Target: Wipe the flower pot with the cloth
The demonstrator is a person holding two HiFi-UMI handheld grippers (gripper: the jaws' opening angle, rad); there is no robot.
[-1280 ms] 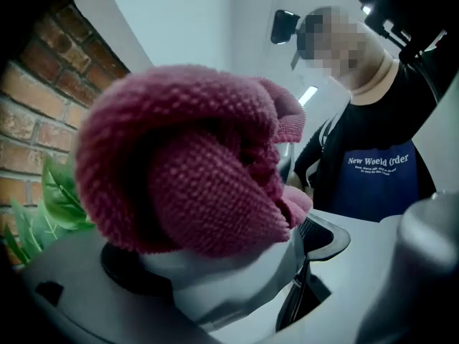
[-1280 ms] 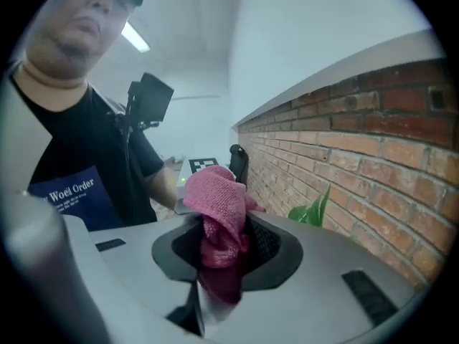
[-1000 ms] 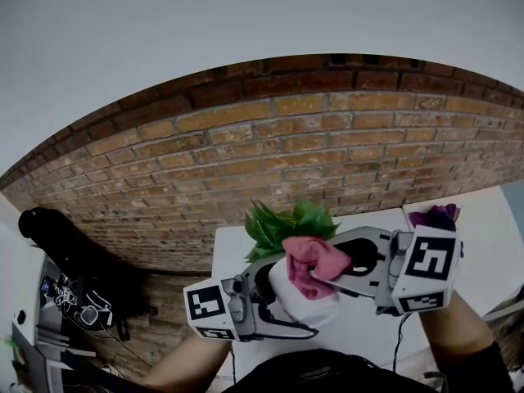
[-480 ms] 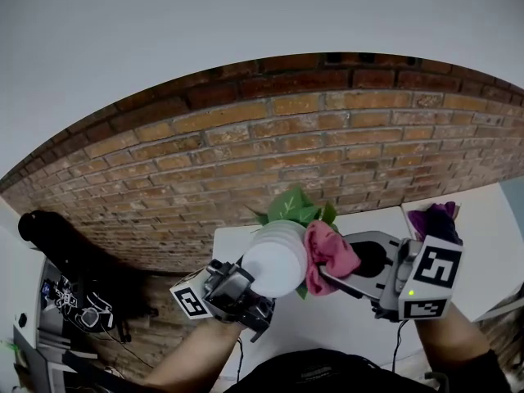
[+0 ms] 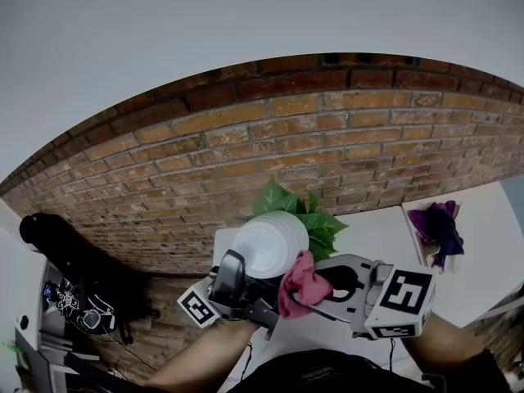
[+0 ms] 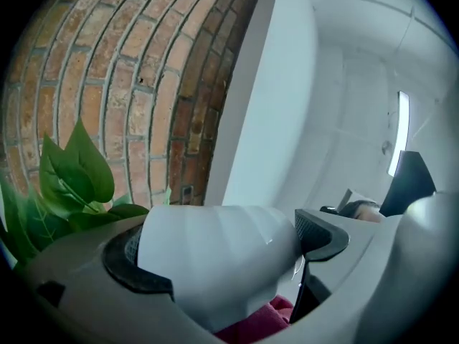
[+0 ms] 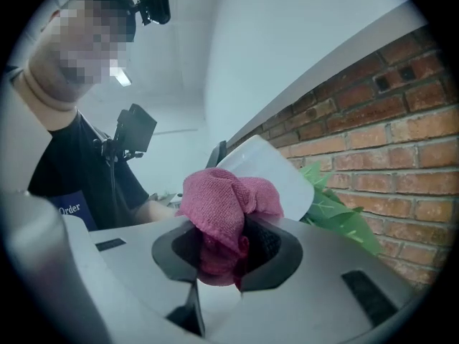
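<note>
Brick wall (image 5: 327,137) behind a white worktop (image 5: 368,234). Left hand-held gripper (image 6: 226,253) is clamped on the white pot (image 5: 268,244), a pad on each side. Pot is raised off the worktop and tilted, base toward the head camera, leaves (image 5: 318,219) toward the wall. Right hand-held gripper (image 7: 224,256) is clenched on the pink cloth (image 7: 228,203), which bunches above its jaws. Cloth lies against the pot's lower right side. A purple bundle (image 5: 438,228) sits well apart at right.

You've got two grippers going, a left gripper (image 6: 226,249) and a right gripper (image 7: 222,249), plus one flower pot (image 5: 268,244) with one leafy plant (image 5: 323,223). Cloths come to two: one pink cloth (image 5: 301,281), and one purple cloth (image 5: 438,226) near the right edge of the single white table (image 5: 368,228).
</note>
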